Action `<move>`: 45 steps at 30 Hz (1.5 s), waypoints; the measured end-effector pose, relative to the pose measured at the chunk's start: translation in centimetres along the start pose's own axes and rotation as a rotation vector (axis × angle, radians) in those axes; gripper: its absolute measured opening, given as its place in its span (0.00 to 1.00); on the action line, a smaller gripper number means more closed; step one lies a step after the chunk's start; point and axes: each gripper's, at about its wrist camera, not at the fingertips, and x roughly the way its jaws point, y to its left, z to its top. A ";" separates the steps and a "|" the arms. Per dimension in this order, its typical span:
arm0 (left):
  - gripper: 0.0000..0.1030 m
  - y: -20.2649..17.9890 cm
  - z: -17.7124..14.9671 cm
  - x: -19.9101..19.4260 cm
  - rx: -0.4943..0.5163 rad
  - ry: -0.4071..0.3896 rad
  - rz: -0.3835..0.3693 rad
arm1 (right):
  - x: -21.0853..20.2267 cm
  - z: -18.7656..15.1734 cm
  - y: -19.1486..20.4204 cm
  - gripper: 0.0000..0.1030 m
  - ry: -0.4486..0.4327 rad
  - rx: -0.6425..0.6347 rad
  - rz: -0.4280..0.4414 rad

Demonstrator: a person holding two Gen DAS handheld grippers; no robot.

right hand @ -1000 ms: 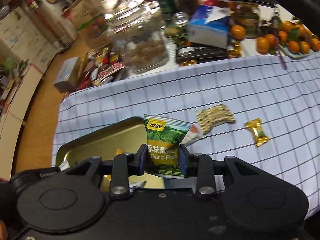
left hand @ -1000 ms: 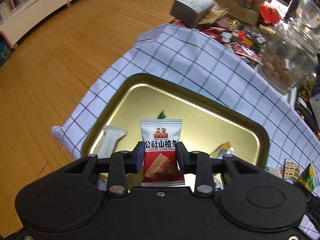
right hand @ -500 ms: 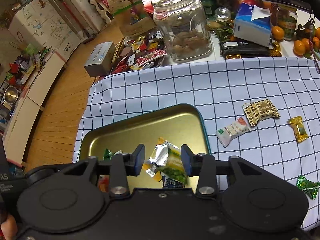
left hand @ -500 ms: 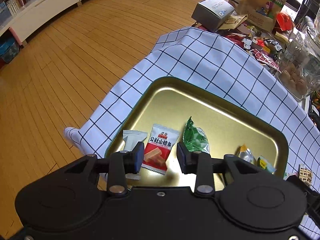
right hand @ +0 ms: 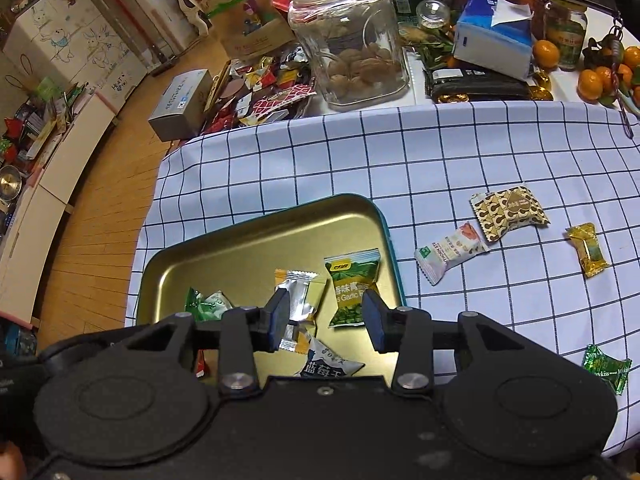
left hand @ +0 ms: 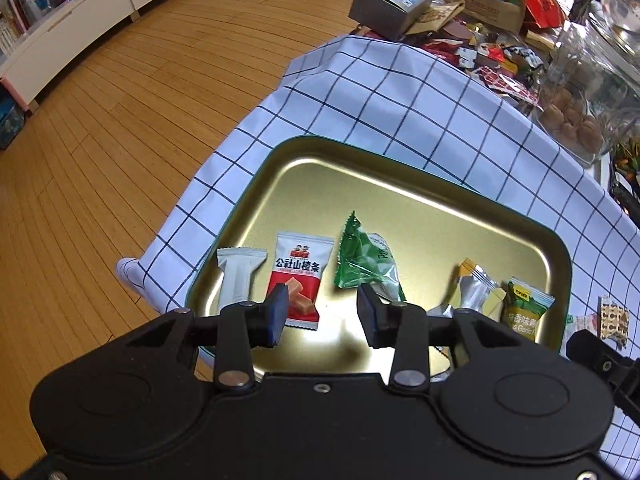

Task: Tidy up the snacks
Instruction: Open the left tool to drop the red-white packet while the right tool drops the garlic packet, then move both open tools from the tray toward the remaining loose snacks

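Right now your left claw (left hand: 322, 314) has just spread wide and your right claw (right hand: 325, 317) gapes, both empty over the tray (right hand: 224, 240); reach carelessly and you'll knock the loose packets (right hand: 450, 251) off the bench (right hand: 440, 152).

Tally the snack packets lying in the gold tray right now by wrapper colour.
Green packets: 2
White packet: 1
Red packet: 1
Silver-yellow packet: 1
Blue-white packet: 1
Total in the tray: 6
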 end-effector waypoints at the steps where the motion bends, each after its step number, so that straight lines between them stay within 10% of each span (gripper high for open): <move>1: 0.46 -0.2 0.0 0.0 0.006 0.002 -0.005 | 0.0 0.0 -0.1 0.42 0.001 0.000 -0.003; 26: 0.46 -7.8 -1.9 -1.1 0.238 0.061 -0.043 | -0.6 0.7 -4.4 0.42 0.038 0.018 -0.111; 45: 0.46 -16.5 -4.1 -1.4 0.364 0.091 -0.143 | -2.7 3.3 -19.9 0.42 0.005 0.354 -0.268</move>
